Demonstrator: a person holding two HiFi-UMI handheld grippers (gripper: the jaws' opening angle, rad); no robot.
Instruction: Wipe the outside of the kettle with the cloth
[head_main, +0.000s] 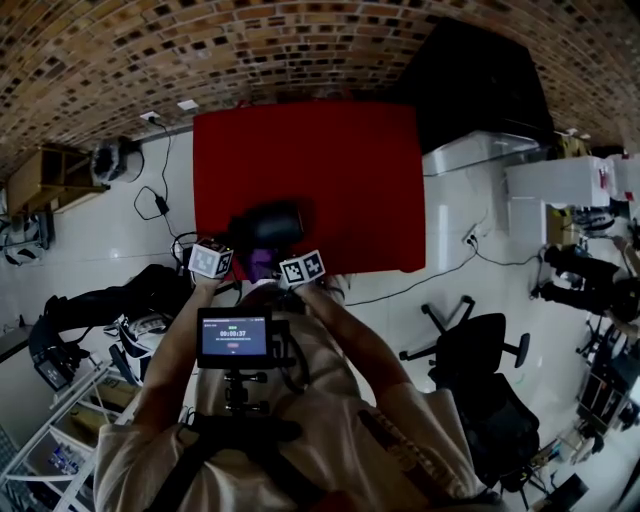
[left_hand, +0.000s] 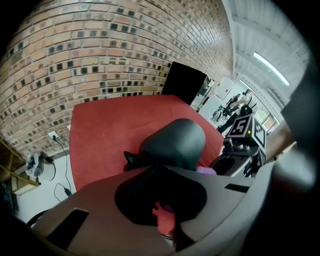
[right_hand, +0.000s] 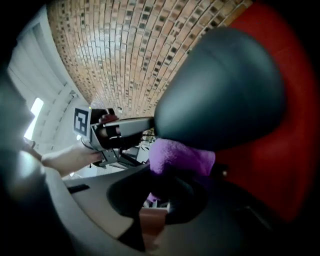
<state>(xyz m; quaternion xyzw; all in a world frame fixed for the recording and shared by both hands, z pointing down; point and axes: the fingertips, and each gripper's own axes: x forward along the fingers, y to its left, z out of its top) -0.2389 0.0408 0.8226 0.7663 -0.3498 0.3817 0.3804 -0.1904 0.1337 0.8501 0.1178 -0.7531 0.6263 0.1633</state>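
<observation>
One matte dark-grey, round-bodied kettle (head_main: 268, 225) is seen at the lower-centre edge of the single red counter (head_main: 350, 160), backed by a brick wall (head_main: 200, 50) above white floor (head_main: 470, 290), with one purple cloth (right_hand: 180, 155) pinched in the right tongs (right_hand: 156, 207) against it and the left tongs (left_hand: 162, 216) clenched close by it

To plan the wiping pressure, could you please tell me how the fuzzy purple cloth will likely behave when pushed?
Probably floppy: the fuzzy purple cloth bunches between the right tool and the dark rounded kettle. Its nap likely grips rather than slides.
</observation>
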